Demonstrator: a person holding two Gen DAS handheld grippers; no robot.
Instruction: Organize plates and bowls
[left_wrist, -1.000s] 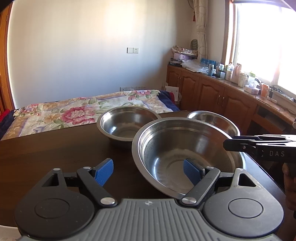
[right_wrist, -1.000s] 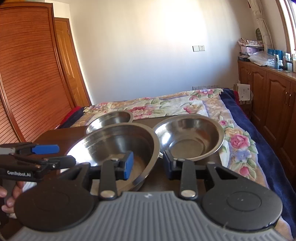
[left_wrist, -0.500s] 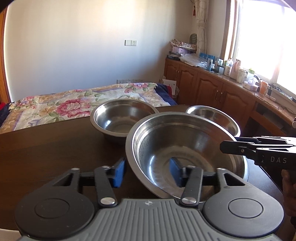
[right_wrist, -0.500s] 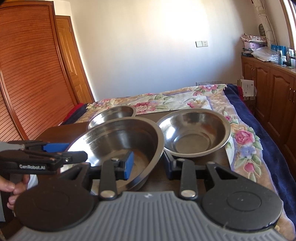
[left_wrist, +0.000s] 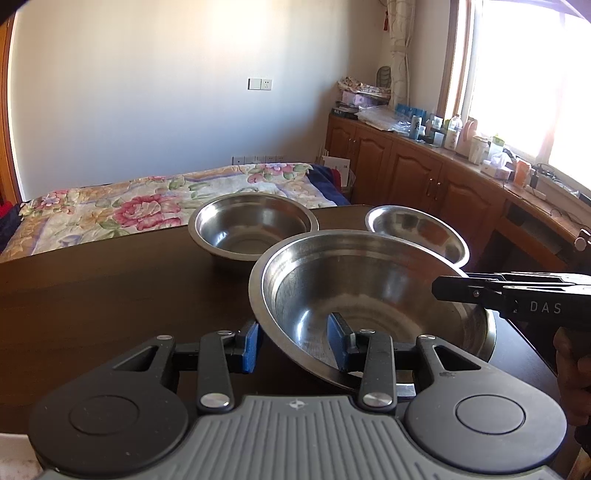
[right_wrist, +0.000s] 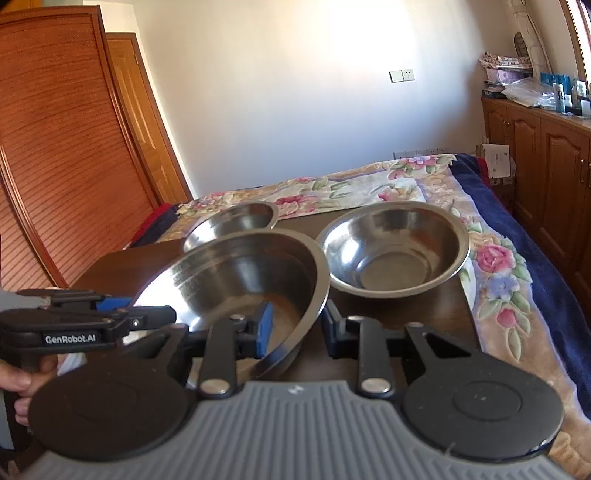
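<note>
Large steel bowl (left_wrist: 369, 295), on the dark table (left_wrist: 92, 295) in front of two smaller bowls (left_wrist: 253, 225): your left gripper (left_wrist: 295, 343) and right gripper (right_wrist: 295, 325) have just closed onto opposite rims, so it looks ready to lift.

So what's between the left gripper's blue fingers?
The big steel bowl's near rim; the left gripper has just been closing its fingers on it. Left wrist view shows it.

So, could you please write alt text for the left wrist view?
The left gripper straddles the near rim of a large steel bowl; its jaws have just been closing. Two smaller bowls stand behind on a dark table.
</note>
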